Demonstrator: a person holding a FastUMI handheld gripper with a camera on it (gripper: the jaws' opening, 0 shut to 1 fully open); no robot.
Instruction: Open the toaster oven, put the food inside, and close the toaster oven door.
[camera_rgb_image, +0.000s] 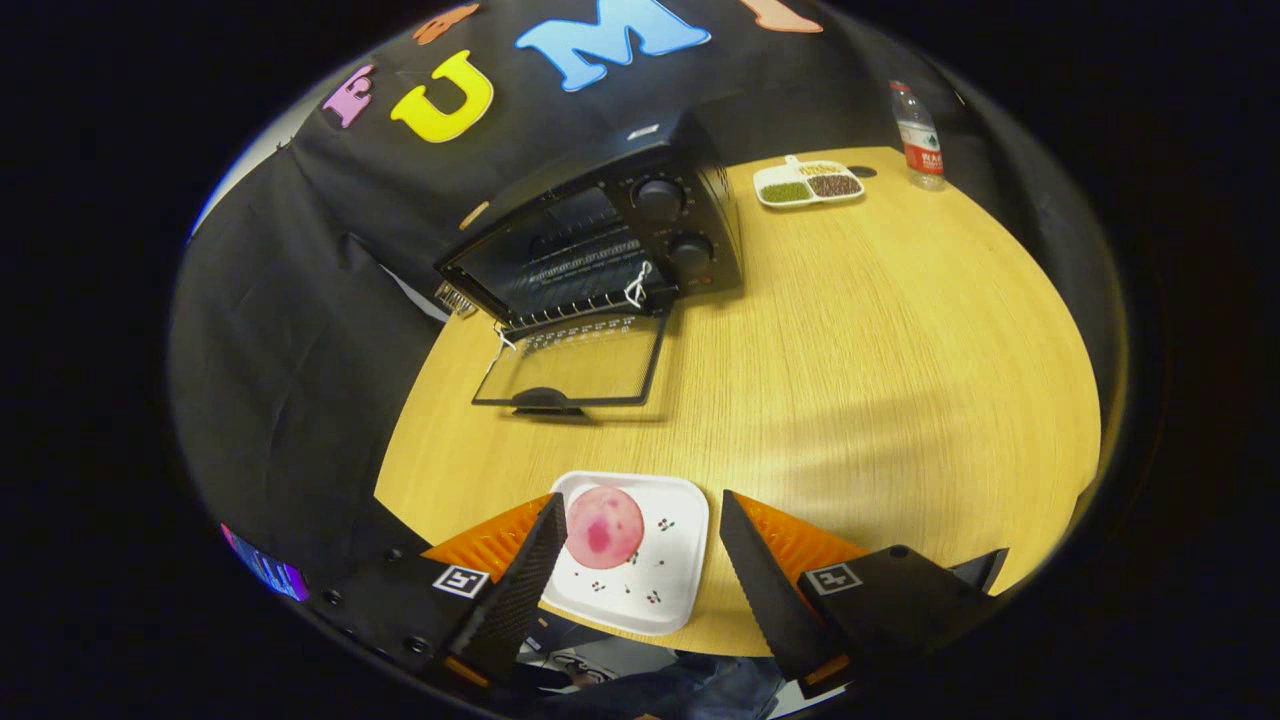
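Fingers of the gripper (635, 560) stand wide apart and hold nothing; the white square plate (672, 560) lies between them, near the table's close edge. Landmark for this entry: that plate. On the plate's left part sits the food, a round pink bun-like piece (604, 527), close against the left finger (520, 580). The right finger (765, 580) is just clear of the plate's right edge.

Beyond the plate, across bare wooden table (880, 350), the toaster oven (620, 240) stands with its glass door (575, 365) folded down flat, handle toward the plate. Door step judged done; food not yet taken.

Far beyond and to the right of the plate: a divided dish of beans (808, 185) and a water bottle (918, 135).

Risks, as judgement:
- Round food may roll or squirt out if pinched off-centre.
- Left finger may catch the plate rim and drag the plate off the near edge.
- Carrying low, fingers could strike the open door's handle or the rack front.
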